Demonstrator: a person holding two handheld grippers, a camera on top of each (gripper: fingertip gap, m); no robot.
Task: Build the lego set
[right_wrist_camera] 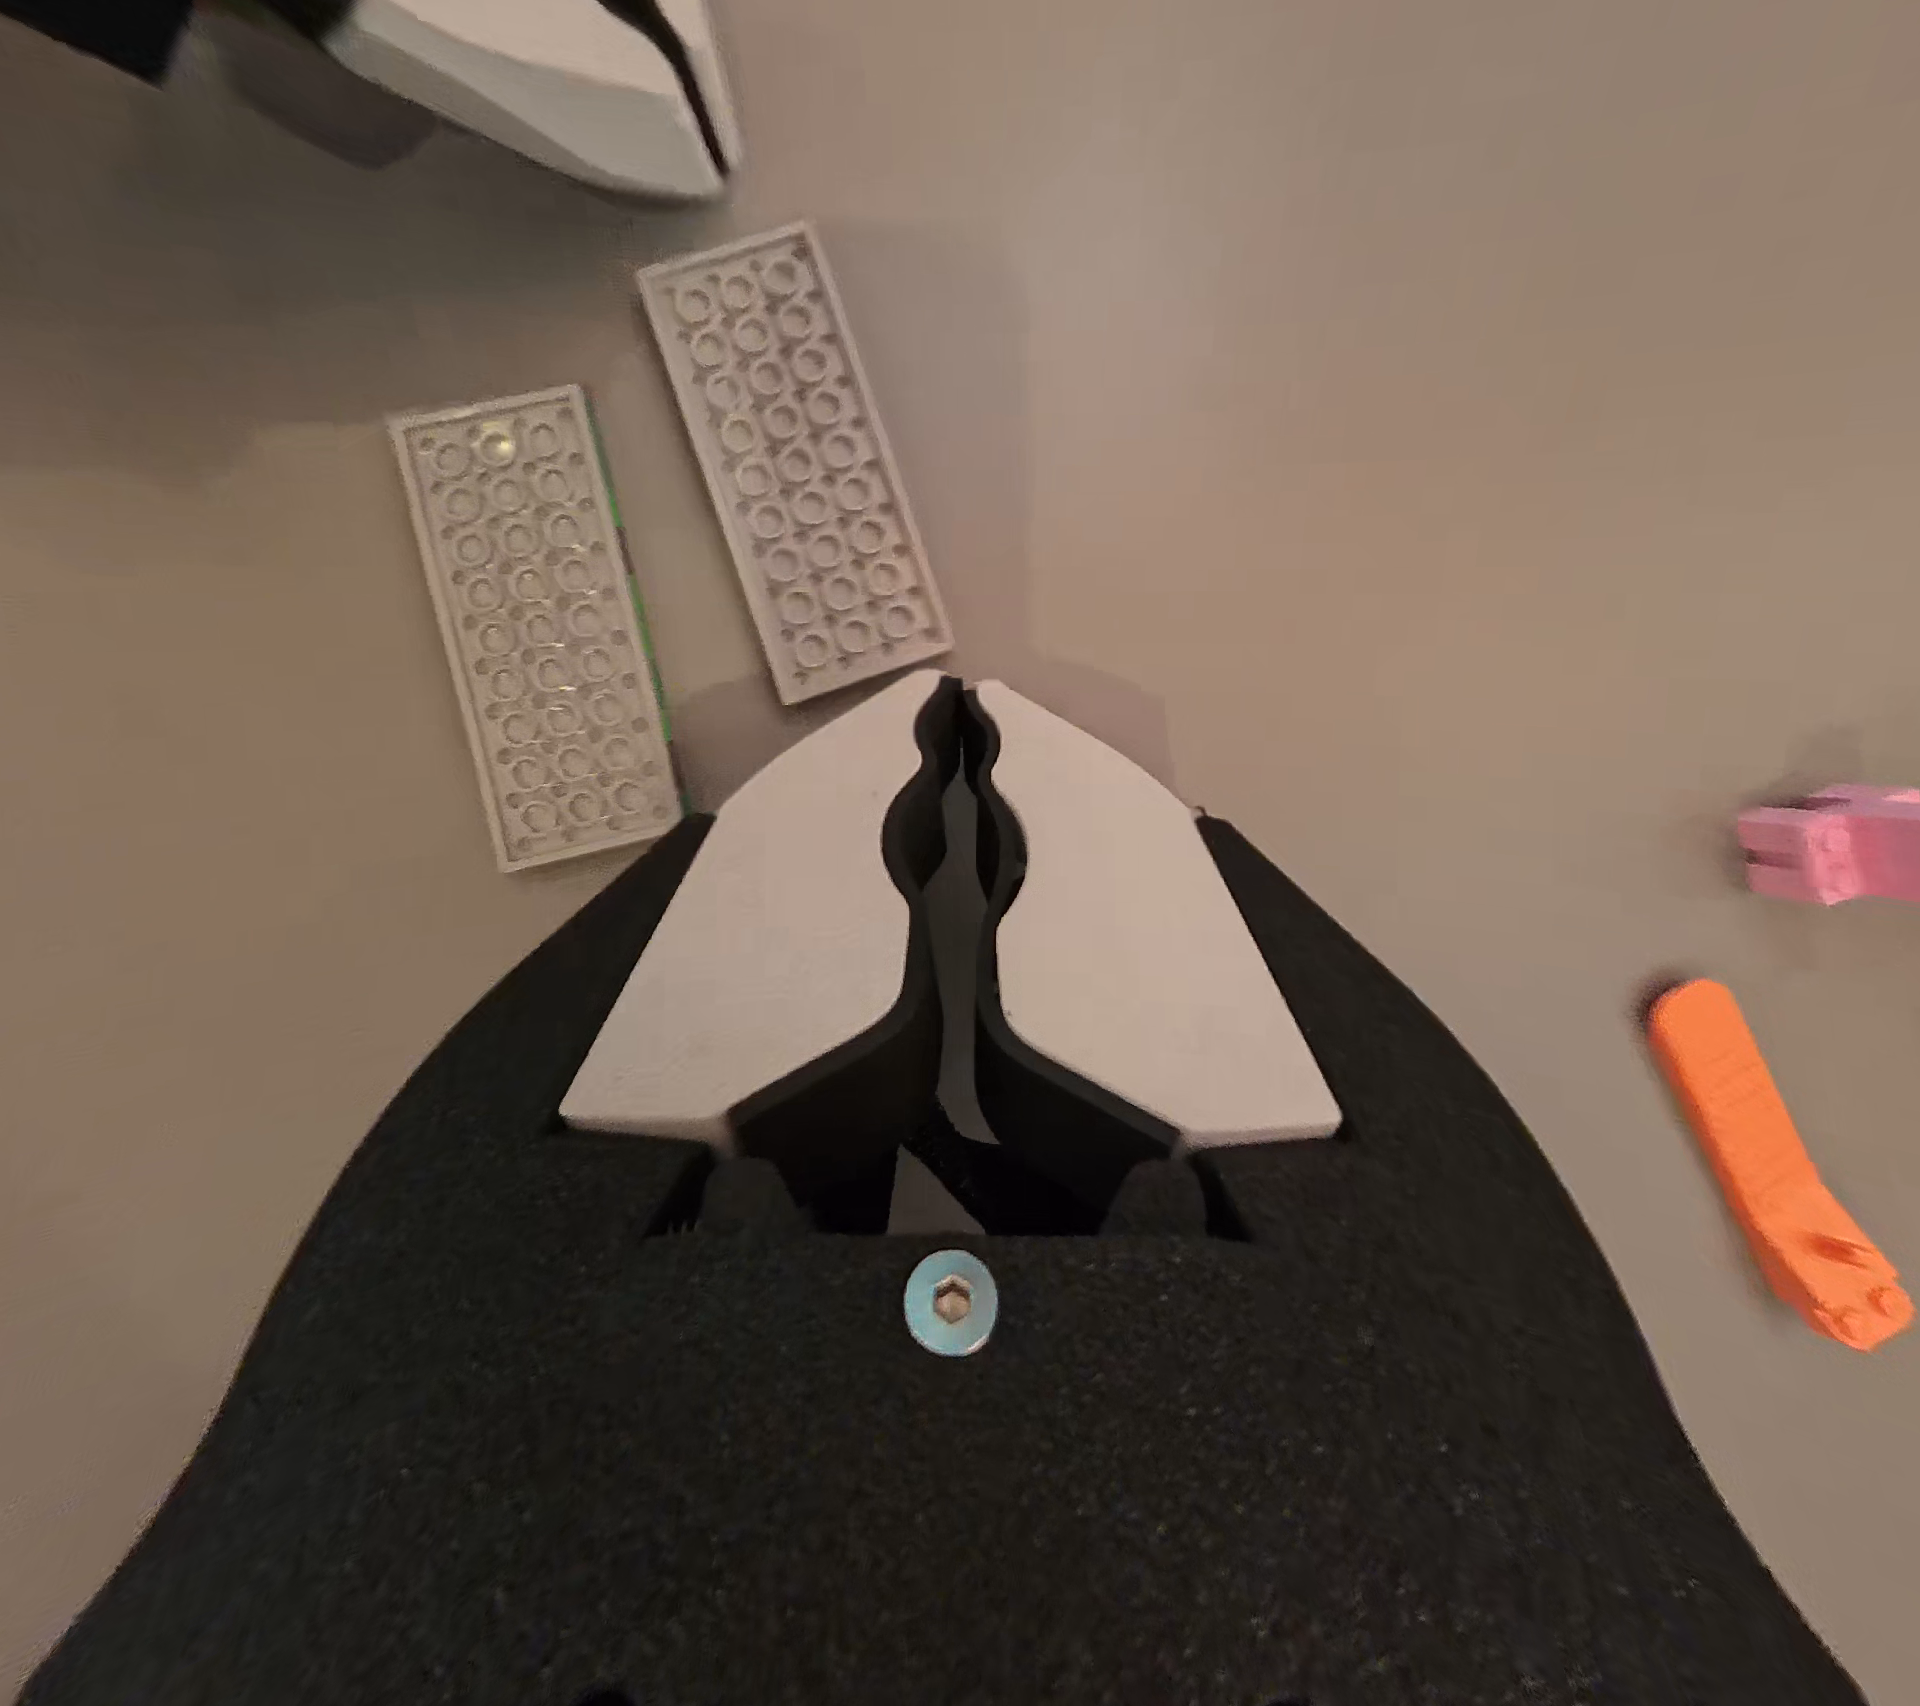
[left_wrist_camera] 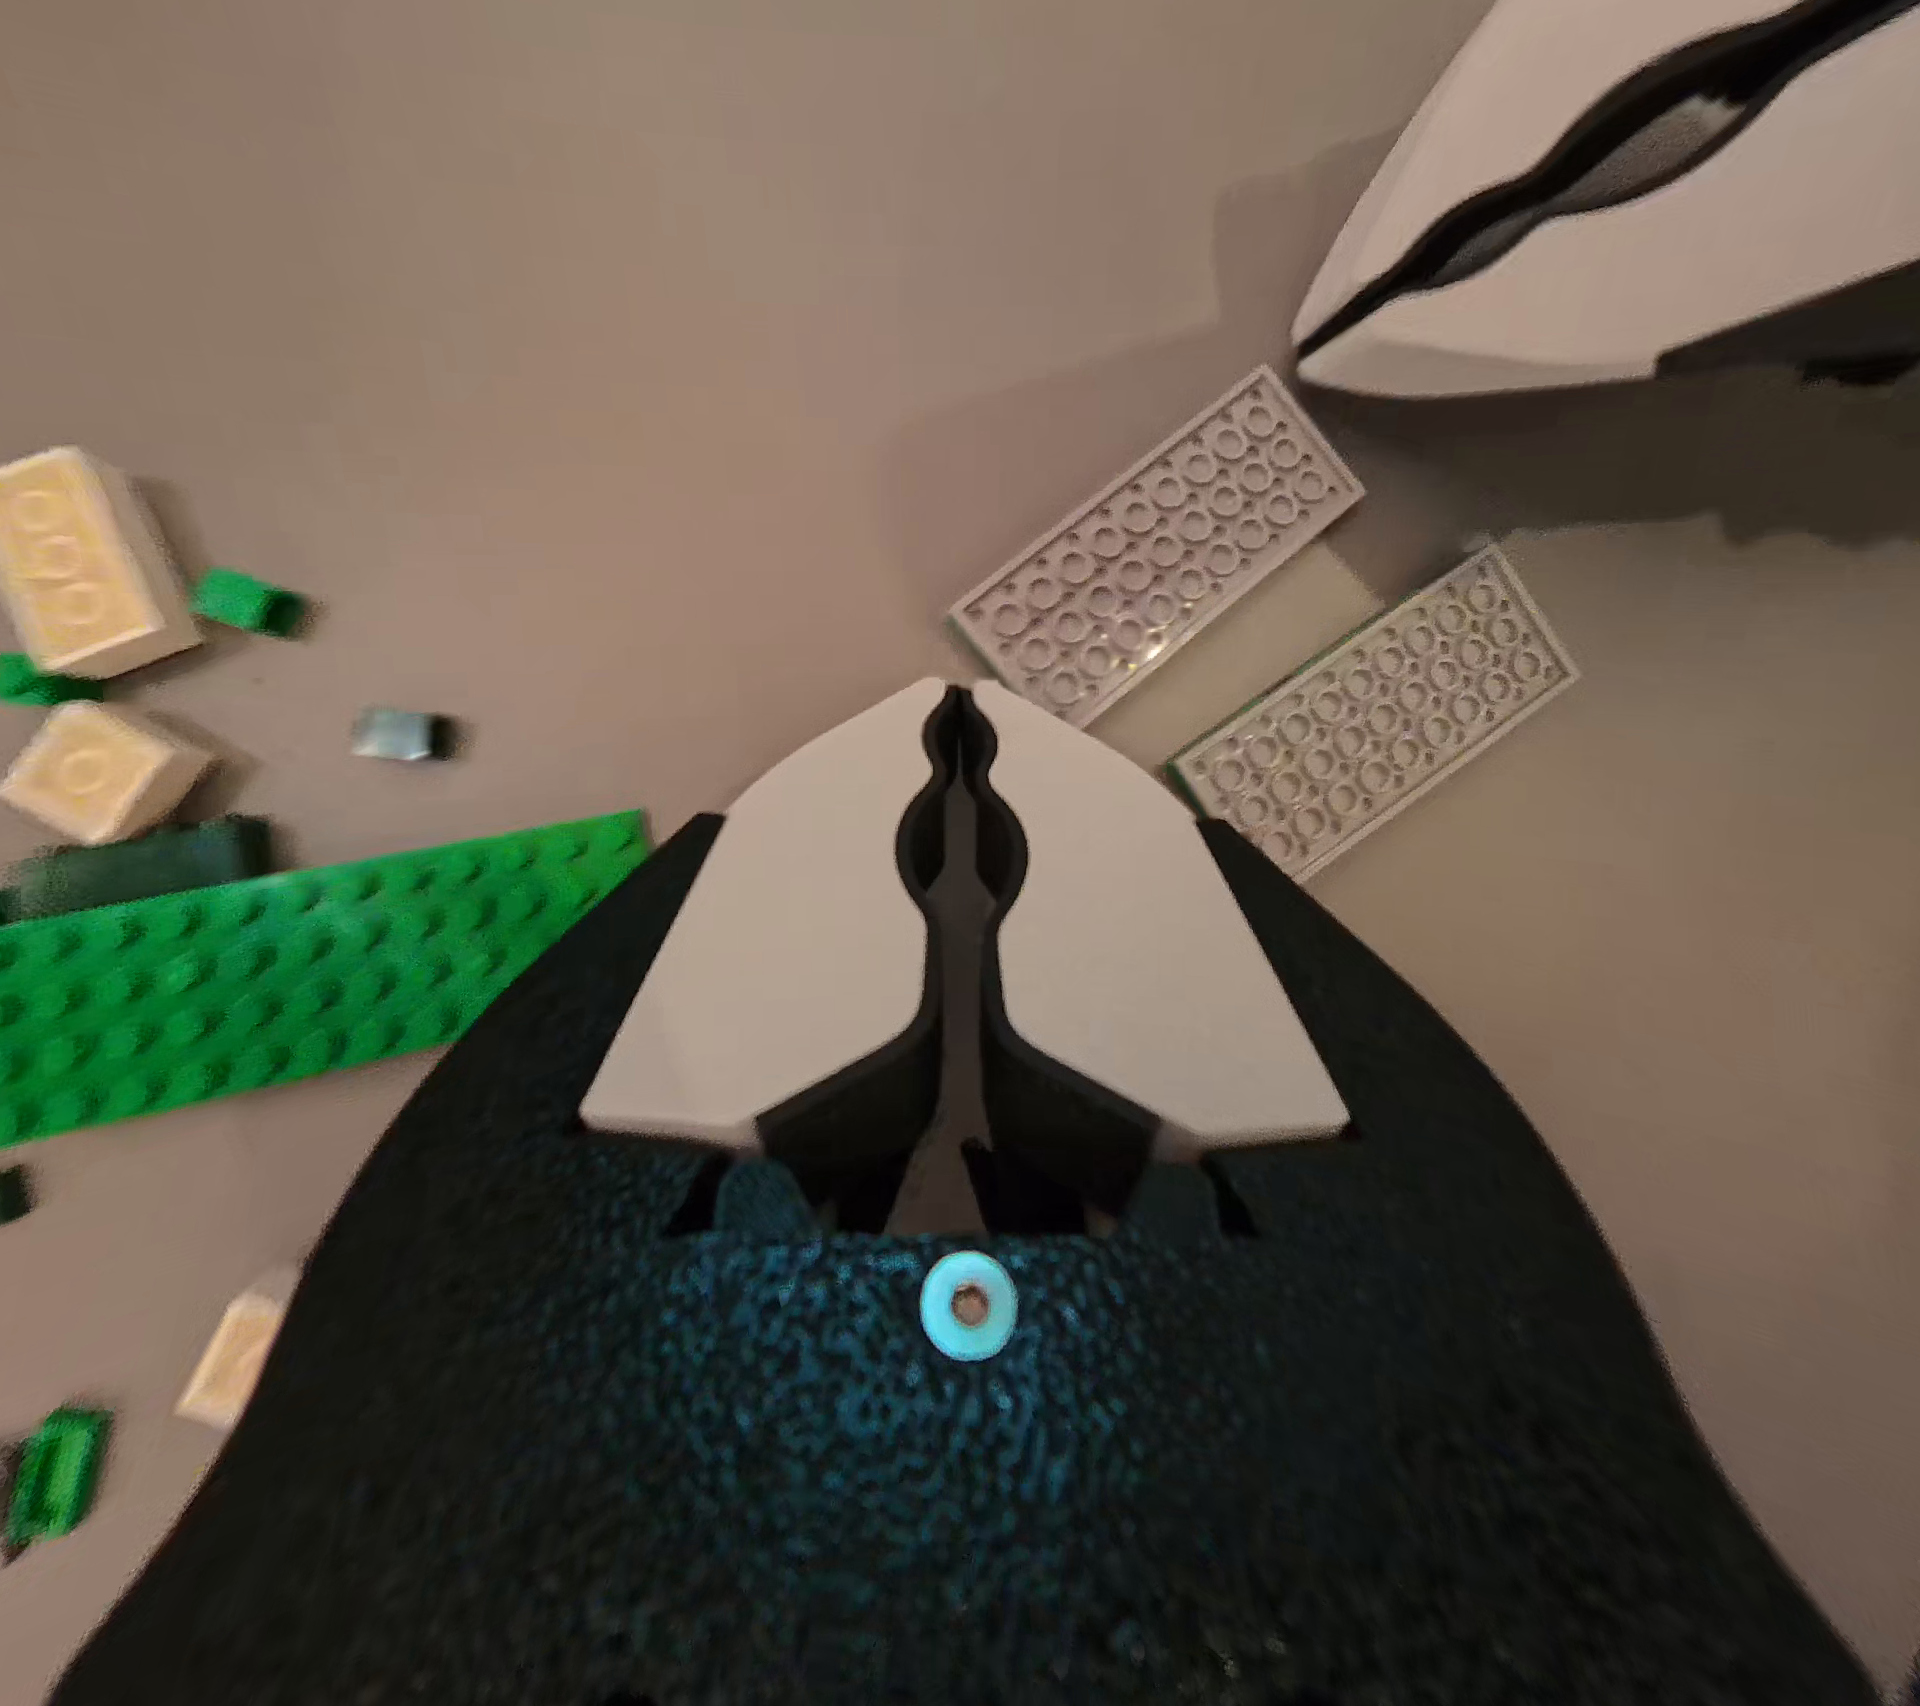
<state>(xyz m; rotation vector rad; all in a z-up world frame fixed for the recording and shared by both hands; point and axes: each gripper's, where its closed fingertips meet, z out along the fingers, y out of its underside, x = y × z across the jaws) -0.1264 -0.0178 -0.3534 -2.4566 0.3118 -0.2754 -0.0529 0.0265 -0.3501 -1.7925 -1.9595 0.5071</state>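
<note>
Two grey building plates lie underside up, side by side, on the grey-brown table. In the left wrist view one plate (left_wrist_camera: 1158,544) lies just beyond my left gripper (left_wrist_camera: 961,695), the other plate (left_wrist_camera: 1377,706) to its right. My left gripper is shut with nothing between its pads. My right gripper (right_wrist_camera: 961,688) is shut too, with nothing in it, its tips at the near end of one plate (right_wrist_camera: 795,461); the other plate (right_wrist_camera: 535,622) lies to the left, with a green edge under it. Each gripper shows in the other's view: the right gripper (left_wrist_camera: 1311,342) and the left gripper (right_wrist_camera: 717,160).
In the left wrist view a long green studded plate (left_wrist_camera: 291,981), cream bricks (left_wrist_camera: 78,560) (left_wrist_camera: 104,768), small green pieces (left_wrist_camera: 249,602) and a small grey piece (left_wrist_camera: 400,734) lie at the left. In the right wrist view a pink piece (right_wrist_camera: 1829,841) and an orange tool (right_wrist_camera: 1766,1168) lie at the right.
</note>
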